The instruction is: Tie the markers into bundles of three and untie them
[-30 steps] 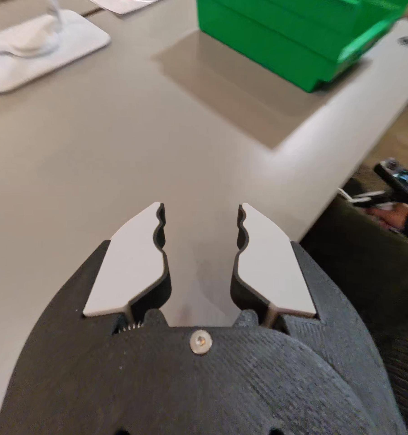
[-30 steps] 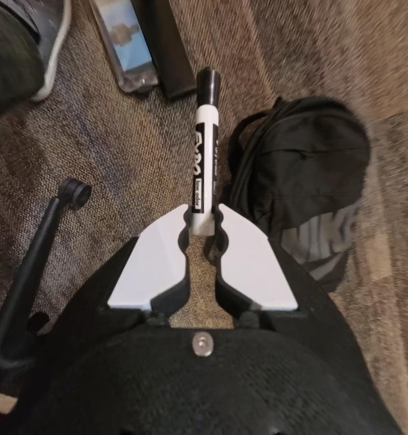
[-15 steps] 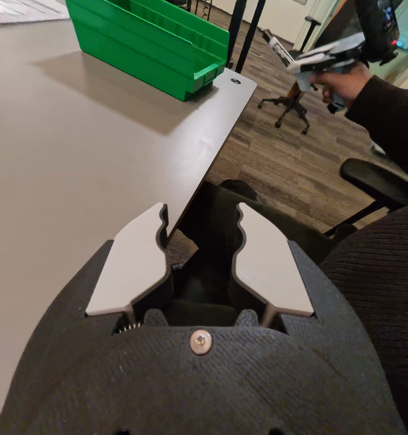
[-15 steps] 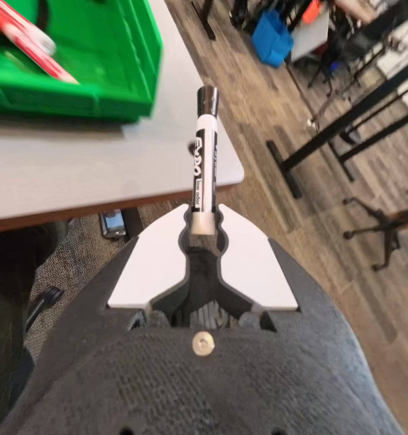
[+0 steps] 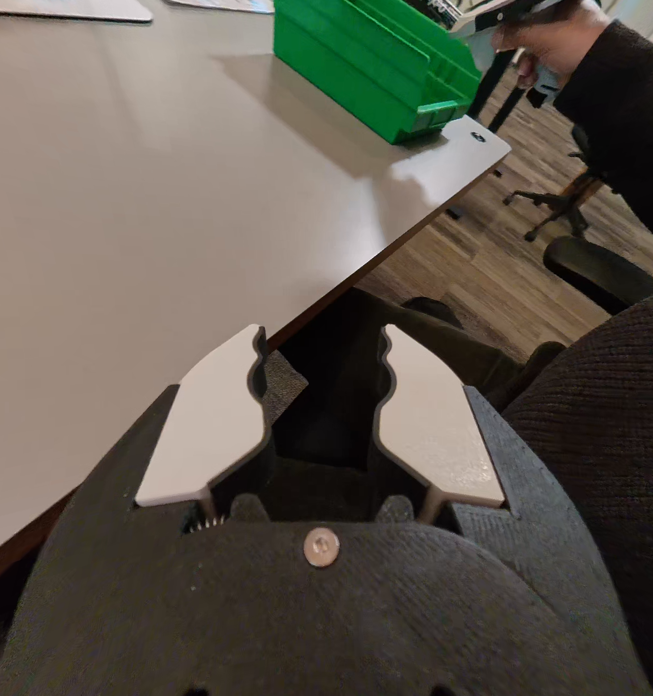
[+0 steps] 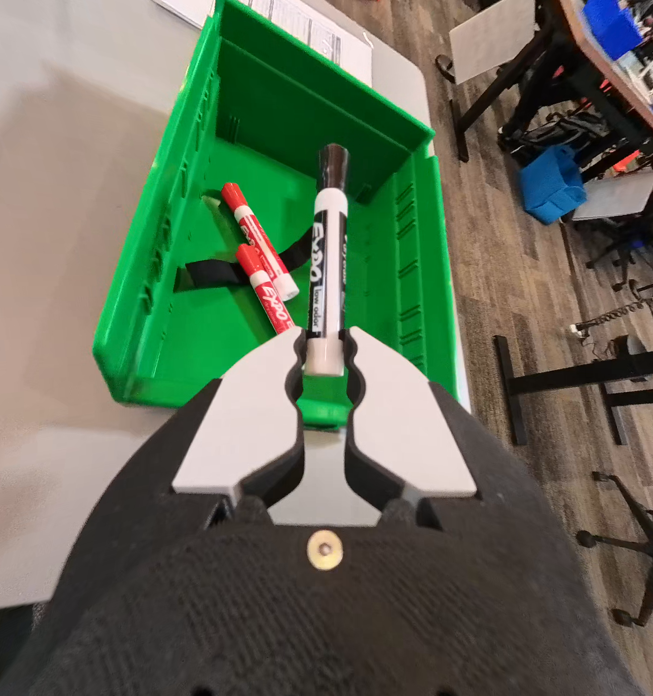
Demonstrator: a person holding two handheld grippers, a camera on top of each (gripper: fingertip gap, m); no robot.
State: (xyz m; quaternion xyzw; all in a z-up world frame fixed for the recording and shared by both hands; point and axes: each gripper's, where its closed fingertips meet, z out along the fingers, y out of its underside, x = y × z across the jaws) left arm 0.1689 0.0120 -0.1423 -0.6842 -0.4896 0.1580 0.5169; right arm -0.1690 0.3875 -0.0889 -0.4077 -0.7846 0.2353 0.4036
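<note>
Right now the right tongs (image 6: 324, 335) are clamped on the white butt end of a black-capped marker (image 6: 328, 256), which points forward along the fingers, its cap out over the inside of a green bin (image 6: 159, 263). That bin is the landmark: it stands on the pale bench (image 6: 54, 188) at the bench's corner, with wood-look floor (image 6: 505, 301) just beyond its far side. Inside the bin lie two red-capped markers (image 6: 259, 241), one crossing over the other, on top of a black strap (image 6: 208, 277) that runs across the bin floor. Some printed white paper (image 6: 317, 34) sits on the bench just behind the bin's back wall. Well away from the bin, across the floor, are black table legs (image 6: 566, 376) and a blue box (image 6: 551, 184).

The left tongs (image 5: 321, 331) are spread wide with nothing between them, held over the bench edge well apart from the bin (image 5: 374, 71), above dark clothing. In the left wrist view the bin sits at the far corner of the bench (image 5: 129, 188), and a hand (image 5: 543, 41) in a dark sleeve holds the other tool just above and beside the bin. An office chair base (image 5: 551, 211) stands on the floor beyond the bin.
</note>
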